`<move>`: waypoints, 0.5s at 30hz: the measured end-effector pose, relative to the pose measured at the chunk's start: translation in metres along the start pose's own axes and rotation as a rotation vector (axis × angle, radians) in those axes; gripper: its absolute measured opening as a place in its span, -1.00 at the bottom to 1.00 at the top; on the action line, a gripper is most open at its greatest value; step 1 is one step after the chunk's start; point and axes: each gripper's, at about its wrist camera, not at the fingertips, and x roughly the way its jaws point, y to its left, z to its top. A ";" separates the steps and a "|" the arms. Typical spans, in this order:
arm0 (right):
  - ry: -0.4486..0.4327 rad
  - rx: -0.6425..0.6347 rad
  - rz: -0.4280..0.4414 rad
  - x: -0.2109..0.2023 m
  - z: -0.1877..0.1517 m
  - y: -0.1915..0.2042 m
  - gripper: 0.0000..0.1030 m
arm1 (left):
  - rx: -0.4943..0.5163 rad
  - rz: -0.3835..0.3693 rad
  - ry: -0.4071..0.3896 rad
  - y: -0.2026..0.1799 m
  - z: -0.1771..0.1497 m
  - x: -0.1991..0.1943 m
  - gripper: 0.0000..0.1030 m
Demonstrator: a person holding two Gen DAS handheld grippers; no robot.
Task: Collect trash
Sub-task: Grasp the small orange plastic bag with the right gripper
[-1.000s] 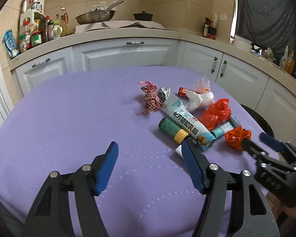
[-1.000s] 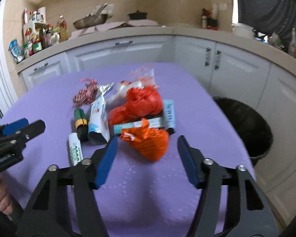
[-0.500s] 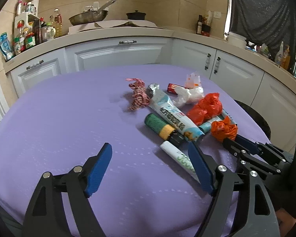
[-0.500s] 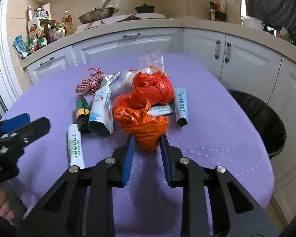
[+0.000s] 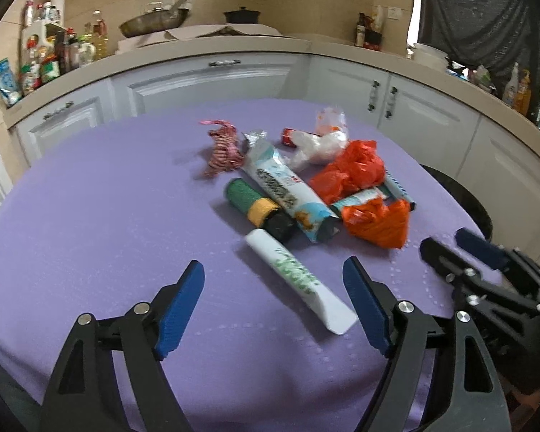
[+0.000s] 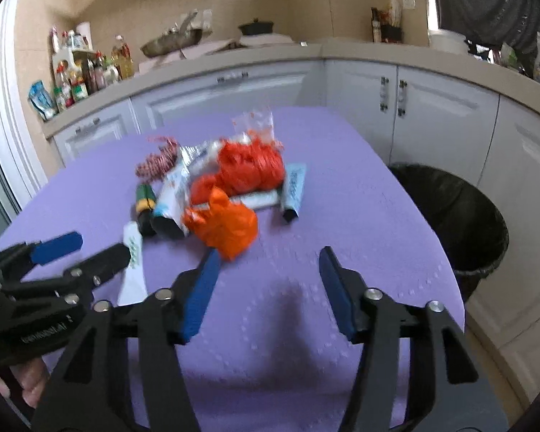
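1. While the left gripper [image 5: 273, 300] hangs low in the left wrist view with its blue fingers spread wide and nothing between them, the white tube [image 5: 298, 280] now lies in the gap ahead of them, nearer than half a second ago. That makes it the likely next pick for this hand. Above it, at centre, sit the green-and-yellow roll [image 5: 257, 207], the long blue-white tube [image 5: 288, 194], the red bag [image 5: 349, 172] and the checked ribbon [image 5: 221, 149].

2. Whereas the right gripper [image 6: 266, 280] was pinched on the small orange bag [image 6: 223, 226] half a second ago, in the right wrist view its fingers now stand apart and empty. The bag lies on the purple table [image 6: 342, 216] just above the left finger. That grasp looks lost or abandoned, so nothing is collected yet. The black bin [image 6: 453, 212] waits at right, beyond the table edge; the left tool crowds the lower left.
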 end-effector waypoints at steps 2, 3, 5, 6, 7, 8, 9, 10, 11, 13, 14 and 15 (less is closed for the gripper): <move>-0.006 -0.016 0.011 0.002 0.004 0.007 0.10 | -0.018 0.028 -0.016 0.007 0.000 -0.004 0.49; -0.006 -0.025 0.022 0.006 0.006 0.011 0.10 | -0.027 0.038 -0.020 0.011 0.000 -0.006 0.49; 0.000 -0.035 0.040 0.012 0.008 0.018 0.10 | -0.047 0.059 -0.023 0.020 0.001 -0.008 0.49; 0.003 -0.046 0.044 0.016 0.009 0.023 0.10 | -0.055 0.067 -0.023 0.024 0.000 -0.008 0.49; 0.007 -0.057 0.043 0.020 0.010 0.026 0.10 | -0.063 0.073 -0.020 0.028 0.000 -0.008 0.49; 0.011 -0.064 0.040 0.024 0.011 0.028 0.11 | -0.070 0.077 -0.017 0.032 -0.001 -0.008 0.49; 0.020 -0.069 0.035 0.029 0.012 0.031 0.12 | -0.075 0.080 -0.012 0.035 -0.002 -0.007 0.49; 0.027 -0.069 0.033 0.032 0.012 0.032 0.13 | -0.082 0.080 -0.007 0.039 -0.003 -0.006 0.49; 0.034 -0.067 0.033 0.035 0.013 0.033 0.18 | -0.086 0.079 -0.004 0.041 -0.004 -0.006 0.49; 0.043 -0.065 0.033 0.040 0.014 0.035 0.27 | -0.089 0.076 0.004 0.044 -0.004 -0.003 0.49; 0.046 -0.066 0.028 0.042 0.014 0.036 0.27 | -0.089 0.072 0.005 0.045 -0.004 -0.004 0.49; 0.052 -0.071 0.024 0.044 0.014 0.038 0.27 | -0.089 0.064 0.006 0.045 -0.004 -0.003 0.49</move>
